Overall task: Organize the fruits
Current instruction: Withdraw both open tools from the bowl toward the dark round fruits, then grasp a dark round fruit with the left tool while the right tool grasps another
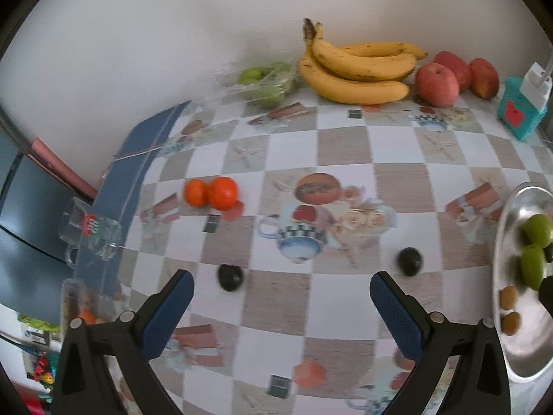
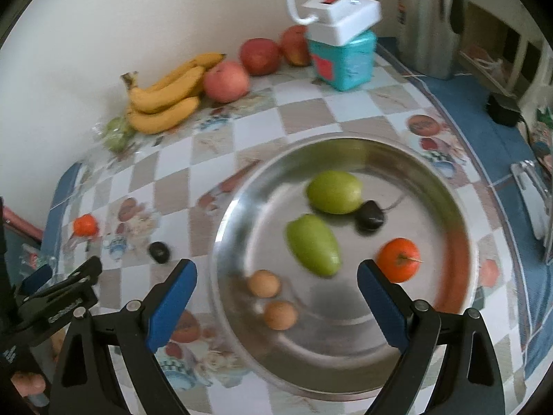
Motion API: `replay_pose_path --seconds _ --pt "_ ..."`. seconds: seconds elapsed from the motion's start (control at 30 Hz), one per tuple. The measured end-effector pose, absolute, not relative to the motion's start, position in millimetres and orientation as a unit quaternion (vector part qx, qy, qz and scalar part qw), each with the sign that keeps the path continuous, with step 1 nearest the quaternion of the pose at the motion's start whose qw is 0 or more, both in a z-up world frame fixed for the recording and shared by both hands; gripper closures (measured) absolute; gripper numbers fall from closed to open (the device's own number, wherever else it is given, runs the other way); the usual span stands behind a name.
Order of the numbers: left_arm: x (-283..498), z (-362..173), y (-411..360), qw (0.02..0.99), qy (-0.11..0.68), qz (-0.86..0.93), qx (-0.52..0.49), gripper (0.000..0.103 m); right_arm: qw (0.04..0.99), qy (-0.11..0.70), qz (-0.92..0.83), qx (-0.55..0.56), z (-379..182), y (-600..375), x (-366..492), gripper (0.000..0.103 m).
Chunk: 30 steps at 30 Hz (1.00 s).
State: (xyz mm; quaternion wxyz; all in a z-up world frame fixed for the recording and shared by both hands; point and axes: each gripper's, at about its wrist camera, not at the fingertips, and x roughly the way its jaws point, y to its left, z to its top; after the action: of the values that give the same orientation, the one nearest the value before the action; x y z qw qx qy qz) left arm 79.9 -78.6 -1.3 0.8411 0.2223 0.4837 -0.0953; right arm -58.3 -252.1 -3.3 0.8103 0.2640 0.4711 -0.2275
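A steel plate (image 2: 446, 207) lies under my right gripper (image 2: 276, 287), which hangs open above it with nothing between its fingers. In the plate lie two green fruits (image 2: 312, 243), a dark fruit (image 2: 369, 215), an orange tangerine (image 2: 398, 259) and two small brown fruits (image 2: 264, 283). My left gripper (image 1: 281, 295) is open and empty over the checked tablecloth (image 1: 340, 145). Ahead of it lie two dark fruits (image 1: 230, 276) (image 1: 409, 261) and two tangerines (image 1: 211, 192). The plate's rim (image 1: 501, 242) shows at the right edge of the left wrist view.
Bananas (image 1: 359, 69), red apples (image 1: 437, 84) and a clear box of green fruit (image 1: 266, 84) line the wall. A teal box (image 2: 345, 58) carries a white switch unit. A glass mug (image 1: 88, 231) stands at the table's left edge, a kettle (image 2: 425, 17) at the back right.
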Motion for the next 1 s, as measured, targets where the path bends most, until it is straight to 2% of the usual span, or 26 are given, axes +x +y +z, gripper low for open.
replay_pose_path --seconds 0.23,0.7,1.0 --pt "95.4 -1.8 -48.4 0.845 0.485 -0.055 0.22 0.0 0.822 0.472 -0.193 0.254 -2.2 -230.0 -43.5 0.009" --pt "126.0 7.2 14.7 0.857 0.504 -0.047 0.1 0.0 0.837 0.469 -0.127 0.252 -5.1 -188.9 -5.3 0.009" --pt "141.3 -6.1 28.8 0.846 0.526 -0.06 0.064 0.0 0.844 0.465 -0.114 0.243 -6.0 -174.9 24.3 0.009"
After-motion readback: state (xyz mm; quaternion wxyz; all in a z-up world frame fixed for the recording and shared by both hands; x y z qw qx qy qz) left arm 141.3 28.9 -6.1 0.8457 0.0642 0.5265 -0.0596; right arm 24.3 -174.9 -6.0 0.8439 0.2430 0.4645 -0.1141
